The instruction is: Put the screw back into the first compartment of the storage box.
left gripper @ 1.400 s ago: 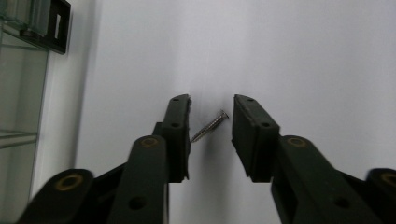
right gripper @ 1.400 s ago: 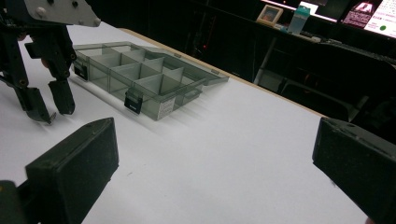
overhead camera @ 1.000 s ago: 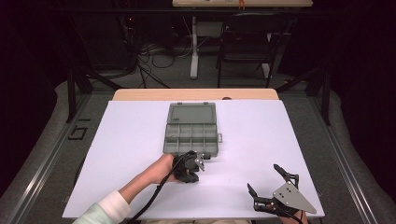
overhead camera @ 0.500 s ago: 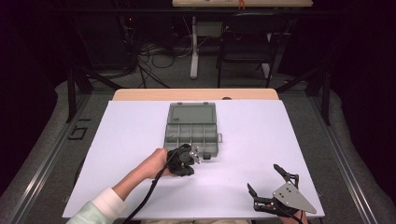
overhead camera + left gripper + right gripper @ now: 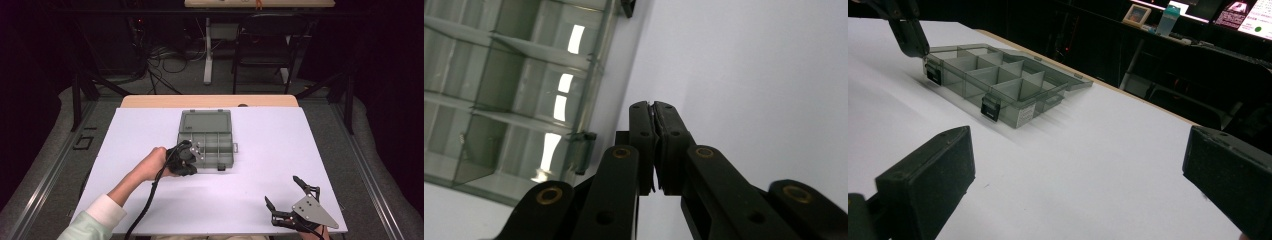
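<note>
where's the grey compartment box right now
In the high view the grey compartment box lies open at the middle of the white table, toward its far edge, with the shut left gripper at its near left corner.

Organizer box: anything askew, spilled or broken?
Nothing stands out. The organizer box lies flat and square on the white table, lid open flat behind it, and the compartments that show look empty. The left gripper is shut at its near left corner; the right gripper is open, well apart.

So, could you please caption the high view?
Left gripper shut at the open compartment box; right gripper open.
</note>
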A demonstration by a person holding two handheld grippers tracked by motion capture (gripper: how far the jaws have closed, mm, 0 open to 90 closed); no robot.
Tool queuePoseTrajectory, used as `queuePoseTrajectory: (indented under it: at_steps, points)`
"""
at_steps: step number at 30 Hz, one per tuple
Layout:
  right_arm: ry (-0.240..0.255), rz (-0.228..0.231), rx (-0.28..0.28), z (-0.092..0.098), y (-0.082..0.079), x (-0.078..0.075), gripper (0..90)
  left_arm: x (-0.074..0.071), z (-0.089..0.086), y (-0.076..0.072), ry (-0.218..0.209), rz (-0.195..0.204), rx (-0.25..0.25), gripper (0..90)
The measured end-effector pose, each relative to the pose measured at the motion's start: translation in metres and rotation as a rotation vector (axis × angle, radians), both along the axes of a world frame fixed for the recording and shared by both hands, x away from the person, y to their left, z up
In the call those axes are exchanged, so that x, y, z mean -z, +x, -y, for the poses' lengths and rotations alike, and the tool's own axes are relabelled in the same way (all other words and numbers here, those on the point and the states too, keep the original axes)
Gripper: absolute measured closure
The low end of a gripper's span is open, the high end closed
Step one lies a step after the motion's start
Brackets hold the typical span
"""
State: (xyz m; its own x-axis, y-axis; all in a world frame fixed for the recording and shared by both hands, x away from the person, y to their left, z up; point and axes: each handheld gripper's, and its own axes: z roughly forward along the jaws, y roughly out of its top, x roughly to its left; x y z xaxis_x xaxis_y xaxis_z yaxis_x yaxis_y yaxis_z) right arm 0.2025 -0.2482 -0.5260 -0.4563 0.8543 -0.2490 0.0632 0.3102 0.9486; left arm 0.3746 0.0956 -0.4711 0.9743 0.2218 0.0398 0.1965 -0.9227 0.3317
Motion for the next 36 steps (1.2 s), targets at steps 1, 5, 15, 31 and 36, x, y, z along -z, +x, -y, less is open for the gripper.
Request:
queuePoseTrajectory:
  at_steps: [1,5,15,31,36]
  points:
    - [0.000,-0.002,-0.003,0.000,0.000,0.000,0.0,-0.002,-0.002,0.001,-0.001,0.005,-0.006,87.6]
    - [-0.001,0.000,0.000,0.000,0.000,0.000,0.0,-0.007,-0.007,0.005,0.004,0.009,-0.021,87.6]
    - [-0.001,-0.001,0.000,0.000,0.000,0.000,0.0,-0.015,-0.016,0.015,0.006,0.020,-0.059,87.6]
    - [-0.002,-0.001,0.000,0.000,0.000,0.000,0.0,-0.033,-0.026,0.042,0.006,0.042,-0.132,87.6]
    - [0.000,-0.001,0.001,0.000,0.000,0.000,0.0,-0.037,-0.029,0.054,0.013,0.051,-0.160,87.5]
